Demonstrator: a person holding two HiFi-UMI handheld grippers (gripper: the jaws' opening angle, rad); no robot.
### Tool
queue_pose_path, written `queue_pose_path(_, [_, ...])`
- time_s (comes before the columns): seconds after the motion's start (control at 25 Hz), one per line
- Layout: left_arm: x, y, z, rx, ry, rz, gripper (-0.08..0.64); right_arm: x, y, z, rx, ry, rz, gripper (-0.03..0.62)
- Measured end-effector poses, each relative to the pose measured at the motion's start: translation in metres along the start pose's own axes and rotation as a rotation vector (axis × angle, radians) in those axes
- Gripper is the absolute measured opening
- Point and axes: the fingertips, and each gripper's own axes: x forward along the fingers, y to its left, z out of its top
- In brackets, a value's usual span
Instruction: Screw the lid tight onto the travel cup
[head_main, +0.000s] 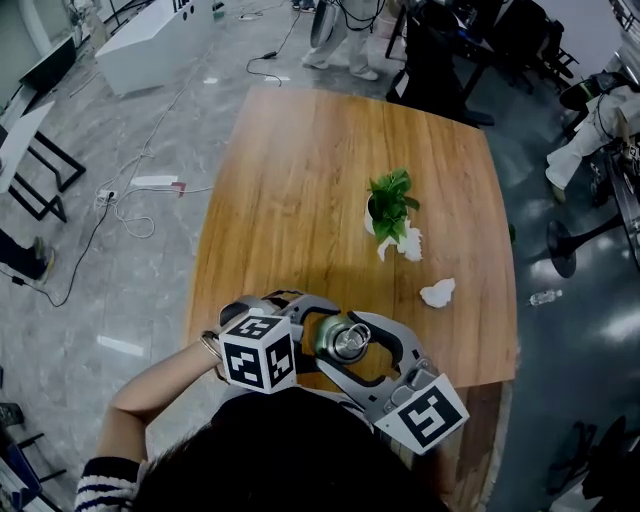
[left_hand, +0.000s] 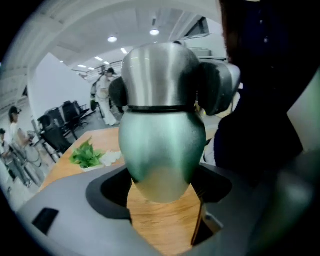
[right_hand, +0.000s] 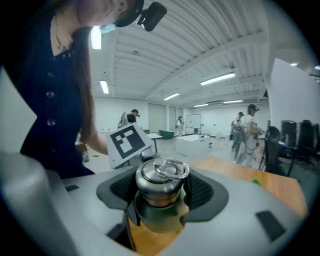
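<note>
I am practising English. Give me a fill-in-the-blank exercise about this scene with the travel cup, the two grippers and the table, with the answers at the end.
The left gripper is shut on the ___ body of the travel cup.
The lid, held by the right gripper, has a metal ___ on top.
A small potted ___ stands on the wooden table.
Missing words: green; ring; plant.
</note>
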Motion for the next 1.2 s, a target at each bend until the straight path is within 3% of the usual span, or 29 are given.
queue_pose_path(0.08, [-0.001, -0.007, 0.001, 0.047, 0.005, -0.05, 0.379, -0.003, 0.006, -0.002, -0.047, 0.03, 0.072, 0.265])
queue_pose_path(0.12, [-0.001, -0.005, 0.001, 0.045, 0.008, -0.041, 0.379, -0.002, 0.005, -0.003, -0.066, 0.037, 0.062, 0.265])
queue_pose_path(0.28, [0.001, 0.019, 0.003, -0.068, -0.005, 0.114, 0.379, 0.004, -0.02, 0.001, -0.044, -0.003, -0.157, 0.265])
queue_pose_path(0.36, [0.002, 0.025, 0.005, -0.119, -0.026, 0.165, 0.379, 0.005, -0.027, 0.005, -0.026, -0.032, -0.225, 0.265])
queue_pose_path(0.44, [0.002, 0.021, 0.006, -0.121, -0.042, 0.143, 0.379, 0.004, -0.024, 0.007, -0.016, -0.042, -0.201, 0.265])
queue_pose_path(0.64, [-0.003, -0.01, 0.004, 0.007, -0.034, -0.069, 0.379, -0.005, 0.003, 0.009, -0.045, 0.005, 0.057, 0.265])
queue_pose_path(0.72, [-0.002, -0.008, 0.001, 0.01, -0.014, -0.056, 0.379, -0.005, 0.0, 0.007, -0.064, 0.022, 0.049, 0.265])
queue_pose_path(0.96, [0.007, 0.007, 0.006, -0.108, -0.039, 0.084, 0.379, 0.003, -0.021, 0.018, -0.032, -0.07, -0.162, 0.265])
queue_pose_path(1.04, [0.007, 0.004, 0.009, -0.112, -0.074, 0.083, 0.379, 0.003, -0.016, 0.02, -0.051, -0.067, -0.152, 0.265])
queue_pose_path(1.2, [-0.002, -0.009, 0.021, -0.109, -0.208, -0.008, 0.379, -0.003, -0.001, 0.017, -0.088, -0.027, -0.009, 0.265])
